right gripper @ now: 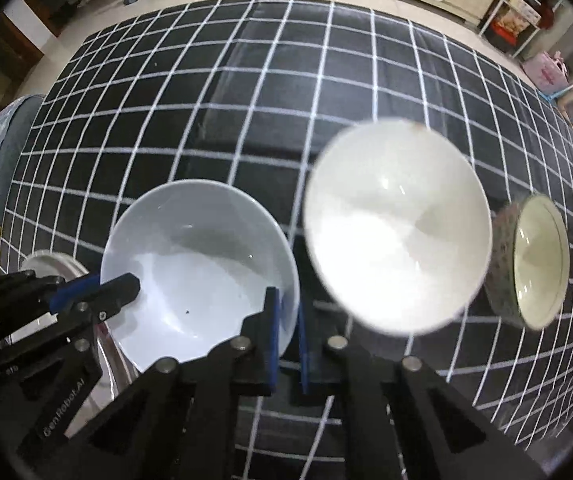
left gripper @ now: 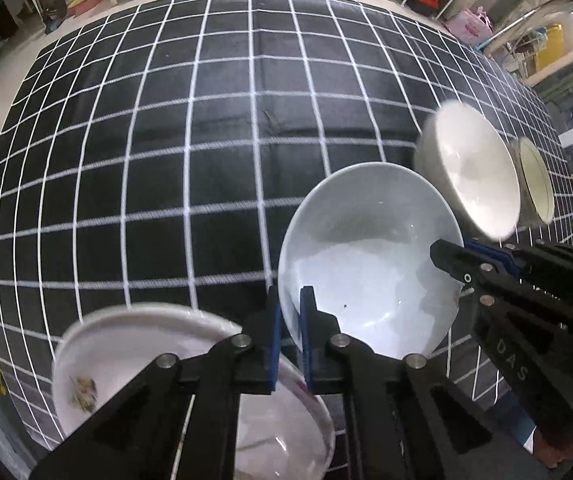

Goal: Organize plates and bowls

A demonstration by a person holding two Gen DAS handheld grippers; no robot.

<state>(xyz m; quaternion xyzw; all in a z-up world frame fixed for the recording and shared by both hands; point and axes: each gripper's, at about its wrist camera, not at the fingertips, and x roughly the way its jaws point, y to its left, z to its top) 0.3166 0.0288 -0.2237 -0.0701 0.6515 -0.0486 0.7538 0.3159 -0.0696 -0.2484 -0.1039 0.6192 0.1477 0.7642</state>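
Checked tablecloth [left gripper: 214,128], both grippers on bowl [left gripper: 366,248]

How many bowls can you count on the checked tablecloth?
3. The pale blue glossy bowl is gripped at its rim by both grippers; the larger white ceramic bowl sits to its right; the small speckled cream-lined bowl is farthest right. More may be hidden.

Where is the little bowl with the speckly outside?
In both views the speckled bowl sits far right on the checked cloth, just right of the big white bowl.
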